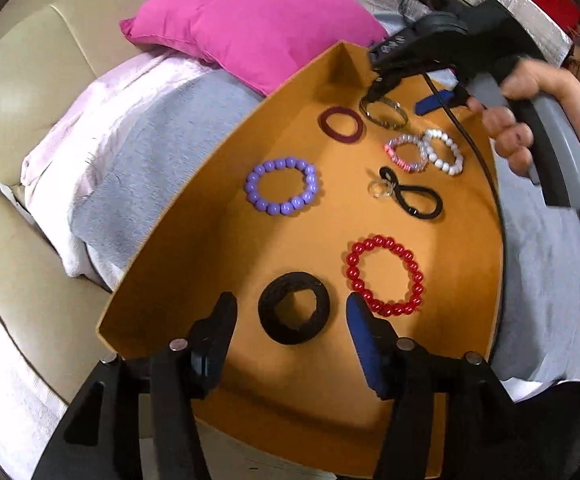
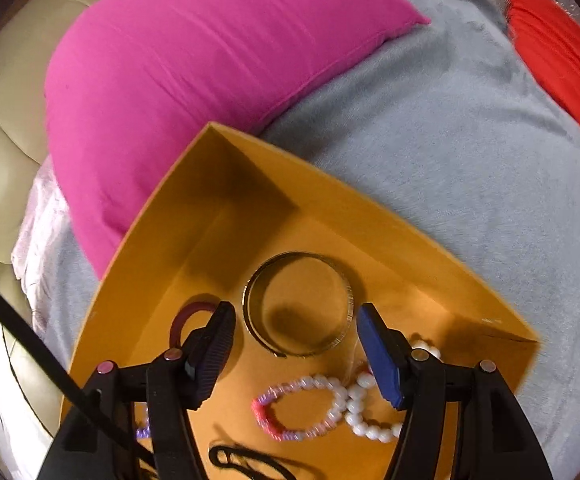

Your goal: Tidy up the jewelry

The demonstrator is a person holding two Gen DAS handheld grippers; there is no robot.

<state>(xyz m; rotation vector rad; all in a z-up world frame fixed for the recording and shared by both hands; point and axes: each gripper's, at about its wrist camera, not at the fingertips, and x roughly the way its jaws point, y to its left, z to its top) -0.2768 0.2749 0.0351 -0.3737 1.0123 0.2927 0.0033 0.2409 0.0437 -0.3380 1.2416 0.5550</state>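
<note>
The left gripper stands with its jaws wide apart, and the black fabric ring lies flat on the orange tray between its fingers, touched by neither. Just right of its right finger rests the red bead bracelet. Farther ahead lie the black hair tie with a clear ring on it, and off to the left the purple bead bracelet. Beyond those sit the pink-and-clear bracelet touching the white bead bracelet, then the maroon ring. At the tray's far corner, the right gripper also stands wide, holding nothing, with the metal bangle lying between and just ahead of its fingertips. A hand holds its grip. The tray rests on a bed with a grey blanket, a pink pillow beyond.
</note>
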